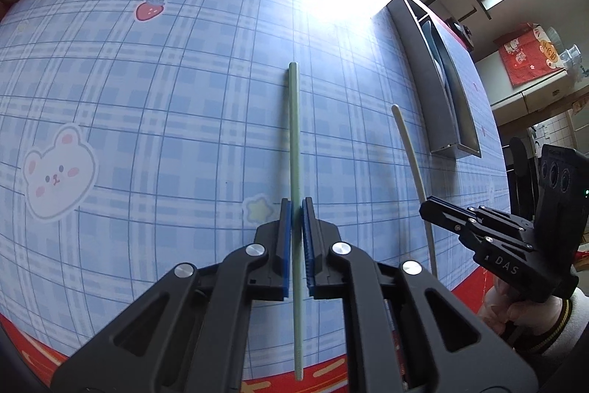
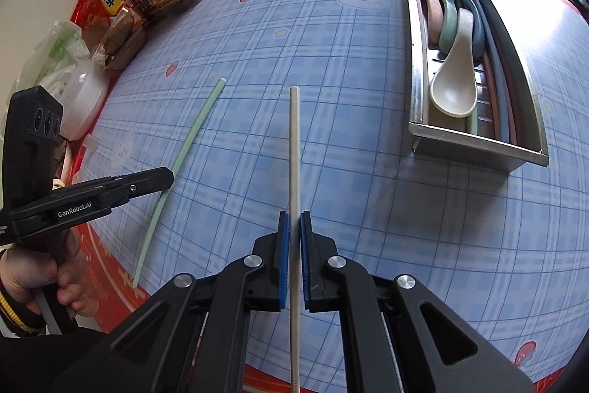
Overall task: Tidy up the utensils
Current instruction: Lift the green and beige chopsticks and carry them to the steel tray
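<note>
A blue plaid table (image 2: 331,61) carries a metal tray (image 2: 478,144) of spoons (image 2: 454,87) at far right. The left gripper (image 1: 296,209) has its jaws clamped on a green chopstick (image 1: 294,135). The right gripper (image 2: 293,221) has its jaws clamped on a white chopstick (image 2: 294,142).

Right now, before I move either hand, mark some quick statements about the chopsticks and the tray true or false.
1. The left gripper has its fingers closed on the green chopstick. True.
2. The right gripper is empty. False: it grips the white chopstick.
3. The metal tray already holds spoons. True: a cream spoon lies on top of others.
4. The tray sits to the left of both chopsticks. False: it is to their right in both views.
5. The tablecloth is plain red. False: the top is blue plaid with cartoon prints.
</note>
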`<state>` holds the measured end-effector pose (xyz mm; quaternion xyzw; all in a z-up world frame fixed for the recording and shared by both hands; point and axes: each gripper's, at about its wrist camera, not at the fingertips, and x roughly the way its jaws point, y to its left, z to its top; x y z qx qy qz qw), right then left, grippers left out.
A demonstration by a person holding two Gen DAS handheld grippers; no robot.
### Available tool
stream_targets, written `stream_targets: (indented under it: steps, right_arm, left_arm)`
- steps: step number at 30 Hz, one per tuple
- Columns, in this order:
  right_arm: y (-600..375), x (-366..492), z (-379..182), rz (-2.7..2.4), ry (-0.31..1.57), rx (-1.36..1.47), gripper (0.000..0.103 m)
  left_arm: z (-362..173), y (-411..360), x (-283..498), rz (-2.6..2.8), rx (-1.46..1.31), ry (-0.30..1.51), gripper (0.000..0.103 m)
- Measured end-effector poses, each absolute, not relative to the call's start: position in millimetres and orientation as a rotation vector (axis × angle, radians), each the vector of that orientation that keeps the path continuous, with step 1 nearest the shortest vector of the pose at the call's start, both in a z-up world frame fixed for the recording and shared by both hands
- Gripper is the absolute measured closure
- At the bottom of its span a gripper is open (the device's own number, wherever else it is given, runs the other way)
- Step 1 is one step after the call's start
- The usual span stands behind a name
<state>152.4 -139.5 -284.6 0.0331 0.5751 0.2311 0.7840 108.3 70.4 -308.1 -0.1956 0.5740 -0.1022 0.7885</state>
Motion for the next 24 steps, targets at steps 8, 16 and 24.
stream_targets:
  steps: [8,16,24]
  right_arm:
    - [-143,152,-276,0.502,1.205,0.080,0.097]
    - [-154,156,-268,0.490,1.173,0.116,0.097]
    - [-166,157,-266,0.468,1.153,0.159,0.097]
  left_arm:
    - [-303,57,112,-0.250,-0.436,1.236,0.093]
    - [-291,65,119,-0.264,-0.452,1.225,0.093]
    - [-278,64,126,-0.291,-0.478,1.207,0.093]
